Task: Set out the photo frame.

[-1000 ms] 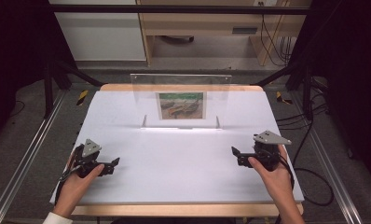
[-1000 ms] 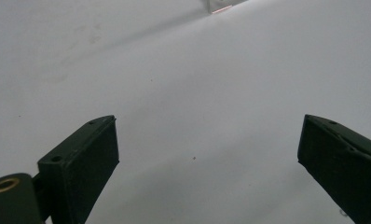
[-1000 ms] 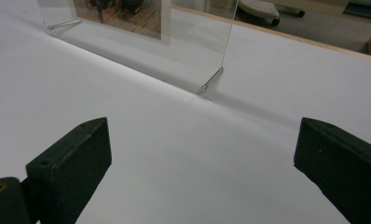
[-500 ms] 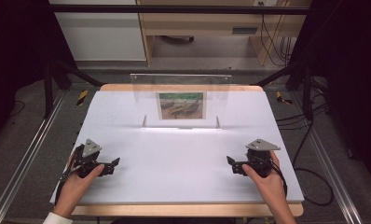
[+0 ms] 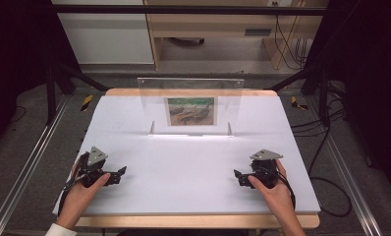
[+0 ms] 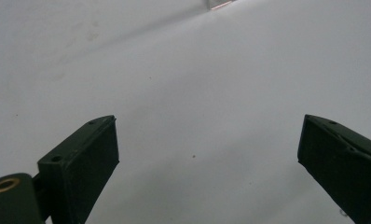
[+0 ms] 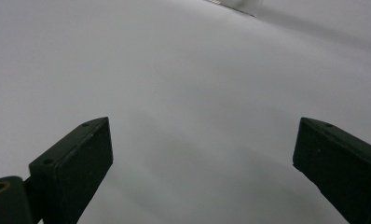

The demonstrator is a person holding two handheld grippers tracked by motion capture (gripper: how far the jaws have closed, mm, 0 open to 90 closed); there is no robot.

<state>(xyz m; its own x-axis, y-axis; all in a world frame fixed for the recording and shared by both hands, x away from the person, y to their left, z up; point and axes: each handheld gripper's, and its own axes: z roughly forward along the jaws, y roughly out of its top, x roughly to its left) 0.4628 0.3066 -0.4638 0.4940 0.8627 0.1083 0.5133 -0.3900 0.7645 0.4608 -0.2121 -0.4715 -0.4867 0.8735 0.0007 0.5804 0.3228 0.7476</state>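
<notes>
The left gripper (image 5: 119, 173) rests low over the near left of the white table (image 5: 193, 162), jaws spread wide with nothing between them; in the left gripper view (image 6: 207, 154) bare white surface lies between the black jaws. The right gripper (image 5: 237, 176) sits at the near right, also gaping and empty, its own view (image 7: 202, 154) showing plain tabletop ahead. Both point inward, well apart from each other. Farther out, at the table's far middle, a clear stand (image 5: 189, 105) is upright and holds a picture (image 5: 191, 111) facing the person.
</notes>
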